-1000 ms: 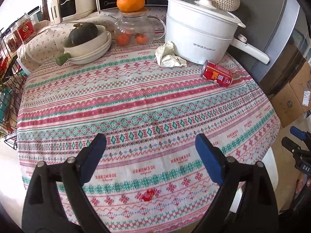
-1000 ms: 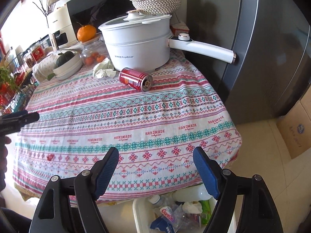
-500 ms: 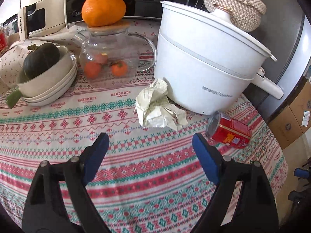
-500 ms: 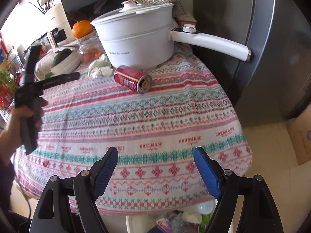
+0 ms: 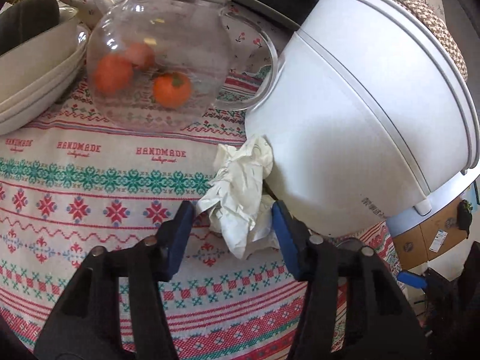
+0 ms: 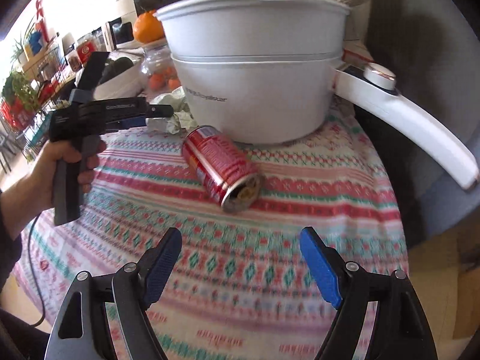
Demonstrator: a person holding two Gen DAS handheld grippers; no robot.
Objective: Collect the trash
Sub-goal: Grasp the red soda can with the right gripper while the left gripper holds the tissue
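A crumpled white paper wad (image 5: pixel 243 192) lies on the patterned tablecloth against the white pot. My left gripper (image 5: pixel 232 213) is open, its blue fingers on either side of the wad's near end. In the right wrist view the left gripper (image 6: pixel 141 117) shows at the wad (image 6: pixel 174 111). A red drink can (image 6: pixel 222 165) lies on its side in front of the pot, open end toward me. My right gripper (image 6: pixel 240 240) is open and empty, a little short of the can.
A large white lidded pot (image 5: pixel 360 114) with a long handle (image 6: pixel 405 120) stands behind the trash. A glass jug (image 5: pixel 159 69) holding small orange fruits and stacked white bowls (image 5: pixel 33 72) stand to the left. The table edge (image 6: pixel 399 210) drops off at right.
My left gripper has moved forward across the table to the paper wad and narrowed around it. My right gripper has moved in toward the can.
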